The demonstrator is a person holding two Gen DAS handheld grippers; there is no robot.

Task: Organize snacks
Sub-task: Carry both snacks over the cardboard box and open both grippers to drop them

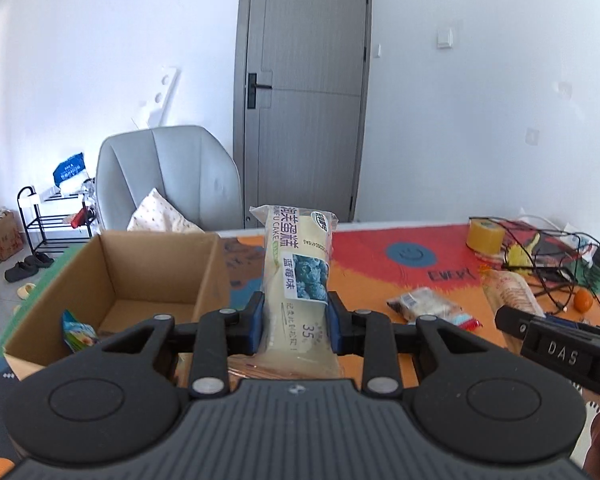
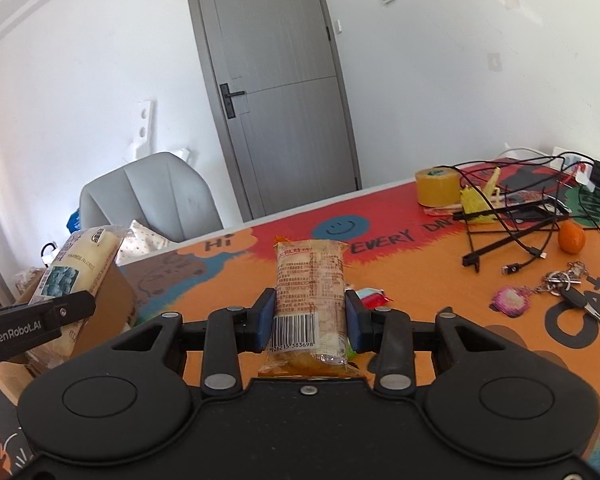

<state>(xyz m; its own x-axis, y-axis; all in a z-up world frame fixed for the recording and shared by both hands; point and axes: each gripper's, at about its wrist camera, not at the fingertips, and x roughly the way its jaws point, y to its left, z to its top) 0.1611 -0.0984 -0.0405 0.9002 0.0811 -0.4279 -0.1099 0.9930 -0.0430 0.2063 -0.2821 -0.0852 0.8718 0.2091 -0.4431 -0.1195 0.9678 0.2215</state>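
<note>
Both snacks are in hand and lifted off the colourful printed worktop (image 2: 440, 280), so the step is carrying them to the open brown cardboard box (image 1: 112, 276). The left gripper (image 1: 296, 320) clamps a pale blueberry-cake packet (image 1: 298, 280) just right of the box; the right gripper (image 2: 310, 320) clamps an orange barcoded snack packet (image 2: 310, 292) farther right of it. Both point slightly downward, and next each must, I judge, swing over the box before letting go.
</note>
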